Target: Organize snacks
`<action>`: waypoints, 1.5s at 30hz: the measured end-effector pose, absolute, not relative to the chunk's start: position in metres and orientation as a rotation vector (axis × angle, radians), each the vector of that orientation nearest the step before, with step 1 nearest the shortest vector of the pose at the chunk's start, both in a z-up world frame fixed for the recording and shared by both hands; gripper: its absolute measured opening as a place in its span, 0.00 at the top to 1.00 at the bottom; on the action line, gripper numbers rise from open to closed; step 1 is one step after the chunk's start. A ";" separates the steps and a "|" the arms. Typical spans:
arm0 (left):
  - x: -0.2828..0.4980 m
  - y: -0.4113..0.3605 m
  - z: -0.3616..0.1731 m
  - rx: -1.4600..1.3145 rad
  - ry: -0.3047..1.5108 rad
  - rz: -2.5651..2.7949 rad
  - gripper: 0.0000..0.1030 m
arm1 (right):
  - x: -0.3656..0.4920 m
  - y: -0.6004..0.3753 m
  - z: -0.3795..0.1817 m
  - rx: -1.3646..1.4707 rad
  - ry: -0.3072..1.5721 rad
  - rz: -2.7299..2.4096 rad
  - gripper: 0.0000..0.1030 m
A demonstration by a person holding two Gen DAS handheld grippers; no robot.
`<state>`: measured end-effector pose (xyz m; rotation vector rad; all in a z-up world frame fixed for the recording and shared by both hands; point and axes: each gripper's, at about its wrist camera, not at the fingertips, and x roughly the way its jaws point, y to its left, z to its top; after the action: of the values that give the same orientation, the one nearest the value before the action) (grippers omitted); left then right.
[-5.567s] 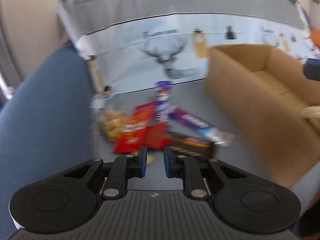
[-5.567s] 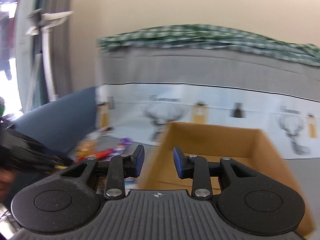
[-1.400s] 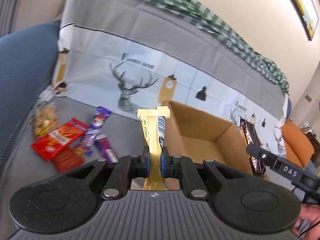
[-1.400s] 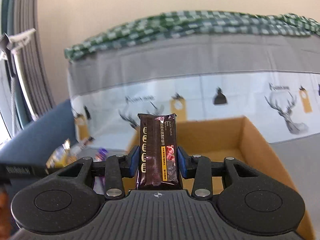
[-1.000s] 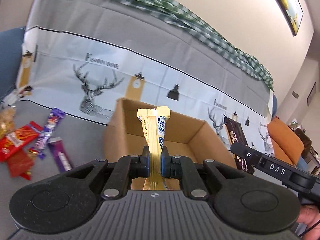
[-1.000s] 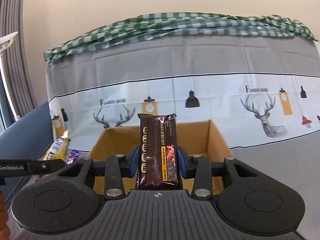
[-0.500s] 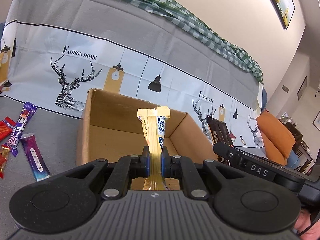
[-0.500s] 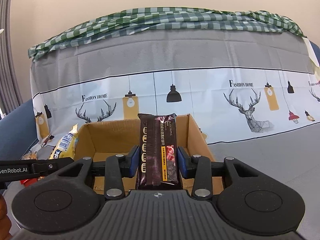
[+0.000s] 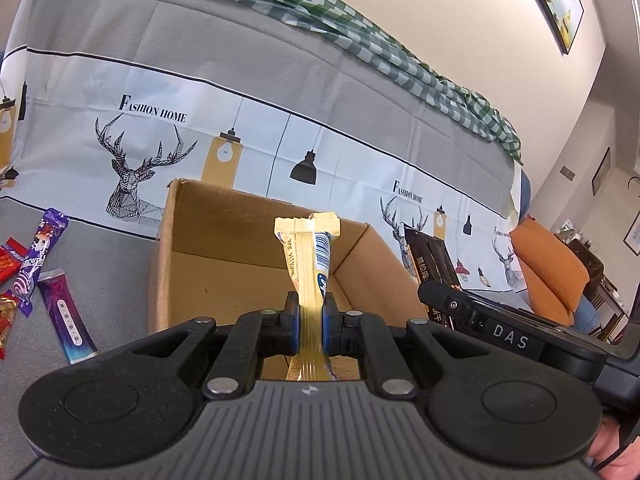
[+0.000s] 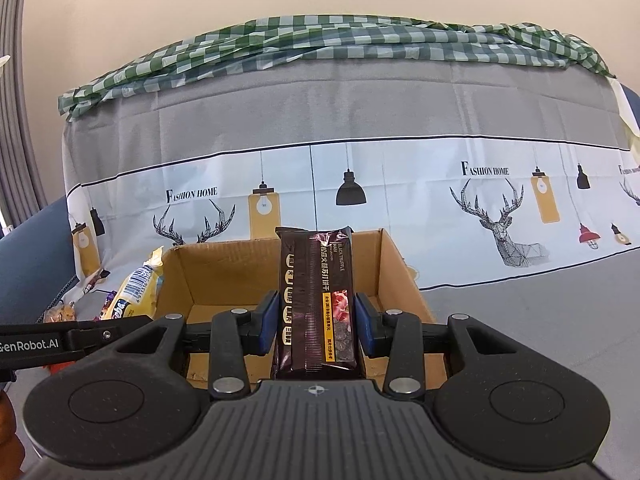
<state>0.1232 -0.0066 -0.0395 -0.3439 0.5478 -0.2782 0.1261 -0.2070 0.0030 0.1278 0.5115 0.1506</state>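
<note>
Purple wrappers lay at the far left of the left wrist view: a purple candy bar (image 9: 39, 248) and, just below it, a purple snack stick (image 9: 67, 329), both on the grey cover, with a red packet (image 9: 9, 263) at the frame's edge. At centre stood the open cardboard box (image 9: 208, 264). In front of it, the left gripper (image 9: 309, 322) had its jaws pinched narrow on a yellow snack packet (image 9: 308, 264), held upright. At the right, the right gripper (image 9: 440, 300) showed from the side with its load.

In the right wrist view, that yellow packet appeared at lower left, beside the box's left wall. At centre, the right gripper's blue pads (image 10: 267, 322) clamped a dark biscuit pack (image 10: 316, 300) upright in front of the box.
</note>
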 end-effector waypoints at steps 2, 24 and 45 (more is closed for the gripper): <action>0.124 -0.008 -0.039 -0.340 0.546 -0.281 0.90 | 0.126 -0.207 0.003 0.130 0.513 0.153 0.60; 0.124 -0.015 -0.039 -0.333 0.536 -0.299 0.90 | 0.125 -0.205 0.004 0.125 0.512 0.150 0.60; 0.122 -0.020 -0.036 -0.326 0.521 -0.329 0.90 | 0.124 -0.205 0.004 0.125 0.508 0.141 0.60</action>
<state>0.1219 -0.0204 -0.0355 -0.3263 0.5210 -0.3291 0.1245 -0.2048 0.0038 0.1247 0.5082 0.1408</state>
